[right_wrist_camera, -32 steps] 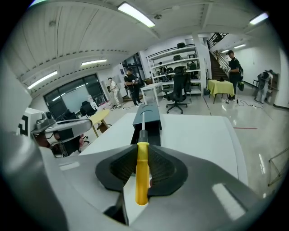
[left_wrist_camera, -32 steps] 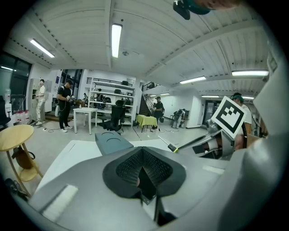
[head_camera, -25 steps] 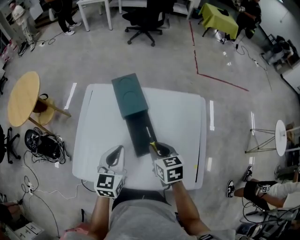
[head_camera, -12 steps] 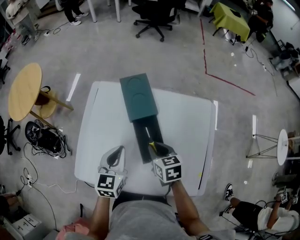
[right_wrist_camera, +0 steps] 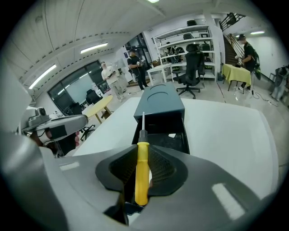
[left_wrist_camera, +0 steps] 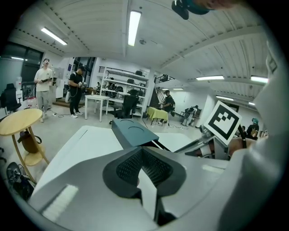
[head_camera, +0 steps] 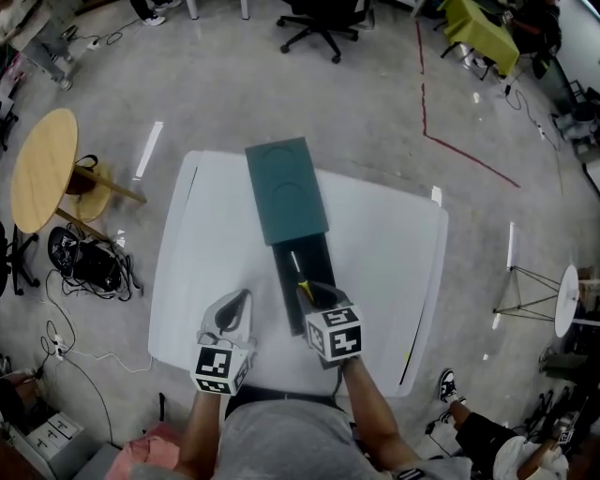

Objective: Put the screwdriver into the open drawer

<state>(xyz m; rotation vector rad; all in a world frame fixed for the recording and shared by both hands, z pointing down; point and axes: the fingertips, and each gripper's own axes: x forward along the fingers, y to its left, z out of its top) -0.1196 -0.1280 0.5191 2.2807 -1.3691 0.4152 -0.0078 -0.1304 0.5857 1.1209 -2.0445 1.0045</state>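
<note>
A dark teal cabinet (head_camera: pixel 286 190) stands on the white table (head_camera: pixel 375 253), its open drawer (head_camera: pixel 317 255) pulled toward me. My right gripper (head_camera: pixel 306 290) hangs over the drawer's near end, shut on a screwdriver. The yellow handle (right_wrist_camera: pixel 141 173) lies between the pads, and the metal shaft (right_wrist_camera: pixel 143 122) points into the drawer (right_wrist_camera: pixel 165 133). My left gripper (head_camera: pixel 242 300) hovers over the table just left of the drawer. It is shut with nothing in it, as the left gripper view (left_wrist_camera: pixel 143 164) also shows. A small white scrap lies inside the drawer.
A round wooden side table (head_camera: pixel 42 178) and a tangle of cables (head_camera: pixel 89 267) sit left of the white table. An office chair (head_camera: pixel 323 23) stands beyond it. A stand with a round base (head_camera: pixel 562 300) and a person's shoe (head_camera: pixel 447 382) are at the right.
Both grippers have moved forward and down. The right one, still holding the screwdriver, now sits further over the drawer's near end. The head view has shifted slightly.
</note>
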